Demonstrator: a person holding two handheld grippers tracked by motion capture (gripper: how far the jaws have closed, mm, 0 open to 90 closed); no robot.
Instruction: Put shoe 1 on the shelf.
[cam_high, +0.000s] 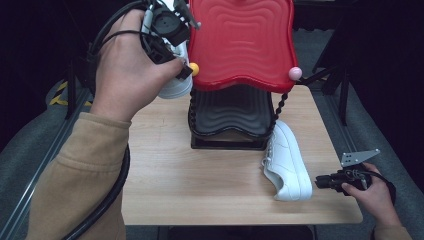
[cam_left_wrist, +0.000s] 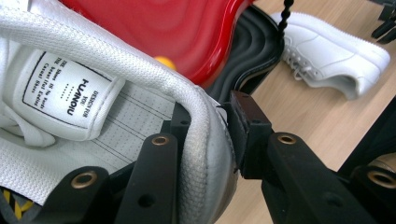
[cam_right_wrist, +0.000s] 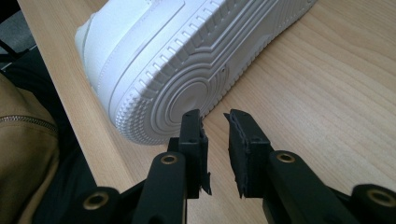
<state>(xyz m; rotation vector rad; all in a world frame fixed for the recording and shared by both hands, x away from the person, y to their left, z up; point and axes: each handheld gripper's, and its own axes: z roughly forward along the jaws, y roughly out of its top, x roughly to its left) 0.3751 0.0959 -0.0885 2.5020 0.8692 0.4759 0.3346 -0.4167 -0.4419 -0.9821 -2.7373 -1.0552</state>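
High view: left gripper (cam_high: 176, 30) is up at the rack's upper left, holding a white shoe (cam_high: 176, 86) beside the red top shelf (cam_high: 240, 40) of the shoe rack (cam_high: 227, 131). Second shoe (cam_high: 287, 162) lies on its side on the counter (cam_high: 200, 180), touching the rack's front right corner. Right gripper (cam_high: 322, 181) sits low, near that shoe's toe, not touching it

Left gripper view: fingers (cam_left_wrist: 252, 126) pinch the held shoe's heel collar, one inside, one outside; tongue label (cam_left_wrist: 70, 91) readable, which the high view can't give. Red shelf just beyond, second shoe far off on the counter

Right gripper view: fingers (cam_right_wrist: 194, 135) stand slightly apart with nothing between them, sole of the lying shoe (cam_right_wrist: 187, 70) just ahead. That empty gap is unclear from above

Likely step: placing the held shoe on the rack. Do it well by keeping the collar pinch firm, levelling the sole, clearing the shelf edge and yellow knob (cam_high: 194, 69) before lowering
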